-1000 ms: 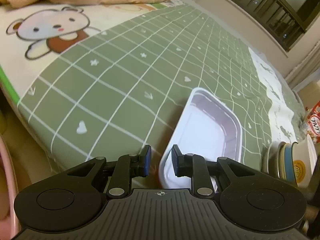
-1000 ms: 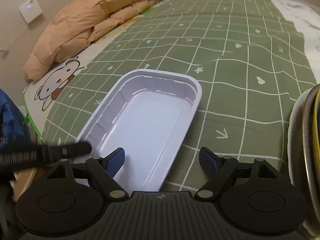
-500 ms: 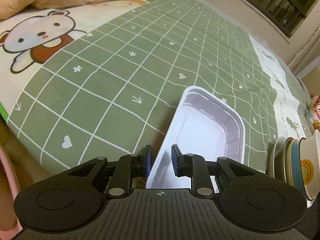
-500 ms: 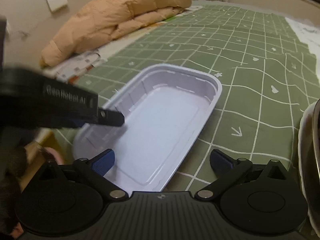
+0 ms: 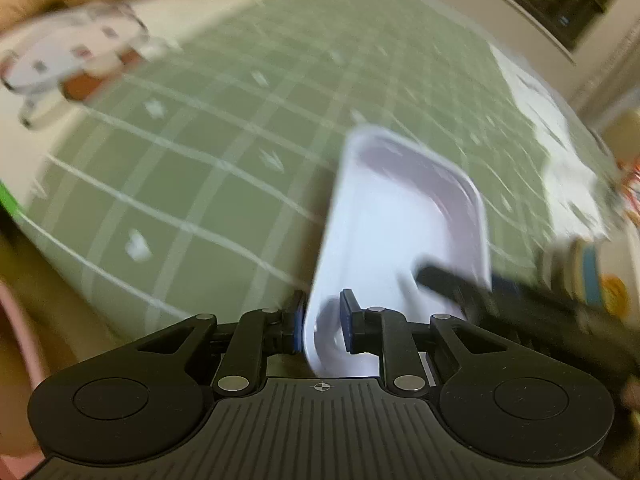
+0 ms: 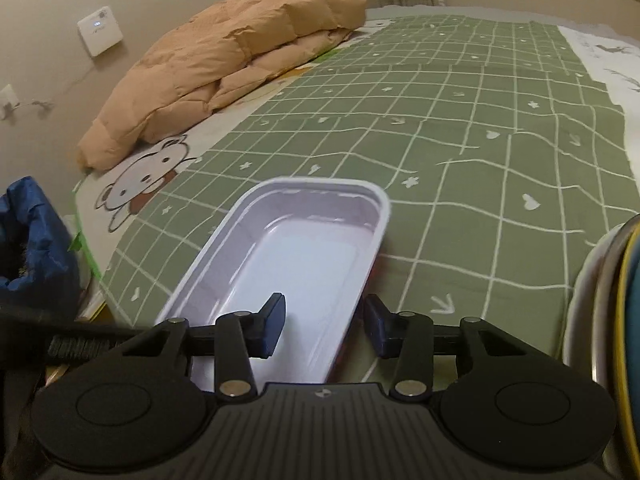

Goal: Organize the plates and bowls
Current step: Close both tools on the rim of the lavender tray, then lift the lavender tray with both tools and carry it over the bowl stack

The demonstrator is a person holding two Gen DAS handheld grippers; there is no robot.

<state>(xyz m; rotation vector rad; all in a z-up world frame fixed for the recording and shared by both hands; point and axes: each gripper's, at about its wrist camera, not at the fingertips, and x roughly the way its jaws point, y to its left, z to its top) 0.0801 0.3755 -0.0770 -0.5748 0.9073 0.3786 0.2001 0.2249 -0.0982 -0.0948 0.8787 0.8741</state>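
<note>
A white rectangular tray (image 5: 404, 216) lies on the green checked bedspread (image 5: 224, 132); the left wrist view is motion-blurred. My left gripper (image 5: 322, 326) is shut on the tray's near left rim. In the right wrist view the same tray (image 6: 296, 256) sits ahead, and my right gripper (image 6: 326, 330) straddles its near right rim with jaws narrowed but a gap at each side. A stack of plates and bowls (image 5: 588, 276) stands at the right, and its edge shows in the right wrist view (image 6: 612, 300).
A tan duvet (image 6: 224, 68) is heaped at the bed's far left. A bear print (image 6: 136, 184) marks the sheet near the bed edge. A blue bag (image 6: 28, 236) sits off the bed's left side. The right gripper's arm (image 5: 520, 304) crosses the left view.
My right gripper's jaws have narrowed and moved onto the tray's right rim. My left gripper stays clamped on the left rim, and its view has turned blurred with motion.
</note>
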